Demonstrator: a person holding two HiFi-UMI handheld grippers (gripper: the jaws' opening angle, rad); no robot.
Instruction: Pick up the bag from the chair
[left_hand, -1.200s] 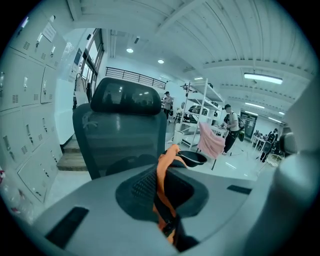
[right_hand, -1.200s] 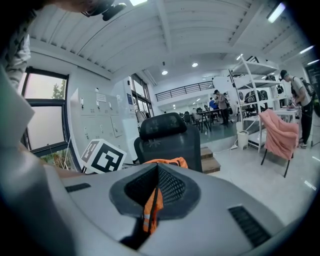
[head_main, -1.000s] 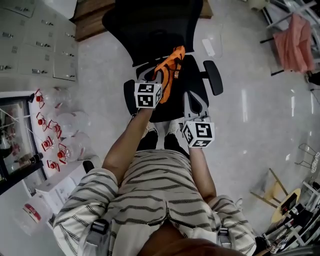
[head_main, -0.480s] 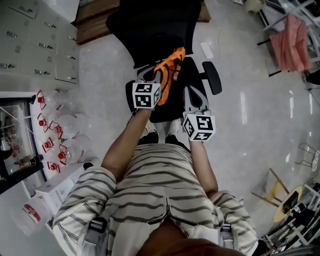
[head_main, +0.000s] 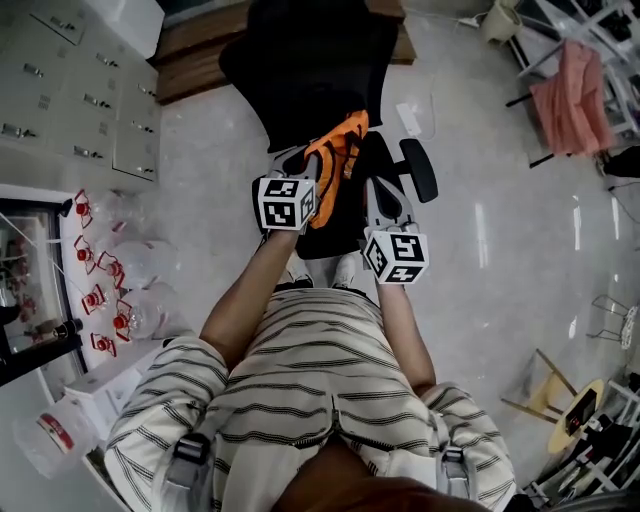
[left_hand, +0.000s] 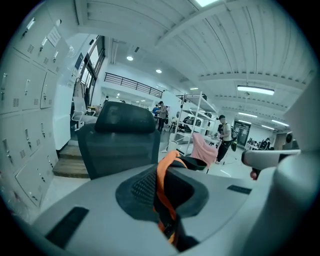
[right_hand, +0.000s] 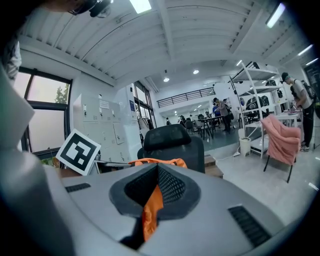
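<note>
The orange-and-black fabric bag (head_main: 337, 148) hangs between the two grippers above the seat of the black mesh office chair (head_main: 310, 60). It is nearer the seat's left edge than the right armrest (head_main: 420, 170). Whether its underside touches the seat, no view shows.

The left gripper (head_main: 314, 168) is closed on the bag. In the left gripper view its jaws (left_hand: 164, 192) pinch an orange strap (left_hand: 163, 175) with black fabric beside it, and the strap arches up out of the pads in front of the chair's backrest (left_hand: 122, 142).

The right gripper (head_main: 383, 190) is also clamped on the bag. In the right gripper view a fold of orange fabric (right_hand: 149, 212) is squeezed between its pads (right_hand: 172, 187), and the bag's orange top edge (right_hand: 156, 161) stretches across in front of the chair's headrest (right_hand: 172, 137). The left gripper's marker cube (right_hand: 78, 151) shows at that view's left.

From the head view, the person's striped shirt (head_main: 310, 370) fills the lower middle and both forearms reach toward the chair. Grey lockers (head_main: 70, 110) stand at the upper left of the pale polished floor (head_main: 500, 260). A pink cloth (head_main: 570, 100) is draped over a frame at the upper right.
</note>
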